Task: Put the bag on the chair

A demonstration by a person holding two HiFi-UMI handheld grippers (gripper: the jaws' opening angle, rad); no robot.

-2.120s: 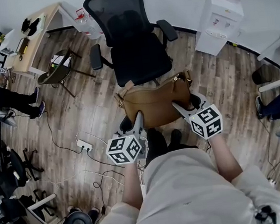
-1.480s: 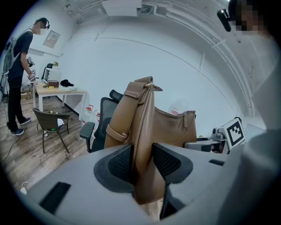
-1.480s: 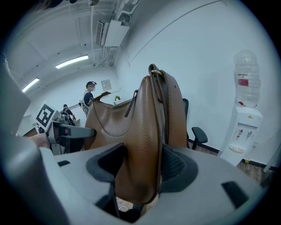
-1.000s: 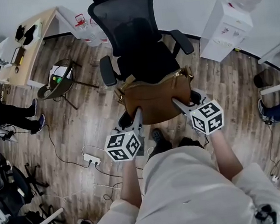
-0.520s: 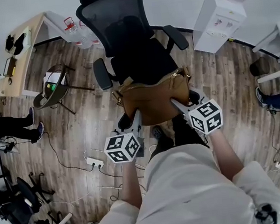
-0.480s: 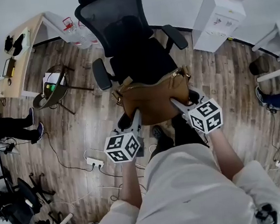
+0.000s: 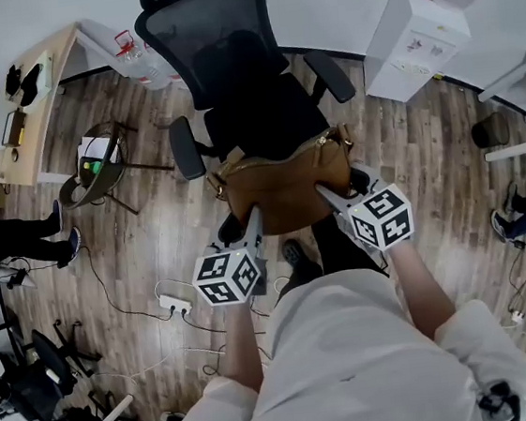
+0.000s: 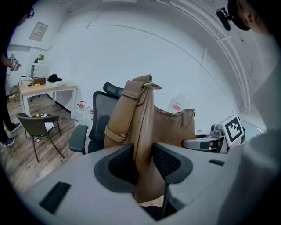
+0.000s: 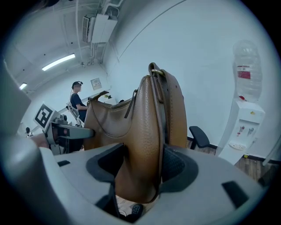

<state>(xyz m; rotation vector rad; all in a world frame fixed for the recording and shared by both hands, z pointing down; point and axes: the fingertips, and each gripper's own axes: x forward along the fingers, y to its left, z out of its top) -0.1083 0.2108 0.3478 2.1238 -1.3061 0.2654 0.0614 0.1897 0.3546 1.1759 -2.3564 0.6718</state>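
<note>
A: Two tools. What are they holding?
B: My left tool (image 8: 141, 160) is clamped on one end of the brown bag (image 7: 284, 188), my right tool (image 9: 141, 165) on the other (leather pinched from both sides).
A: And the bag?
B: Upright between them, over the front of the black chair (image 7: 253, 119) seat. Whether it touches, I can't tell.

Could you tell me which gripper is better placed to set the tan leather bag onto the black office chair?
Marginally the right gripper: its end of the tan leather bag reaches further over the black office chair seat. The left gripper clamps the other end, so both should lower together.
</note>
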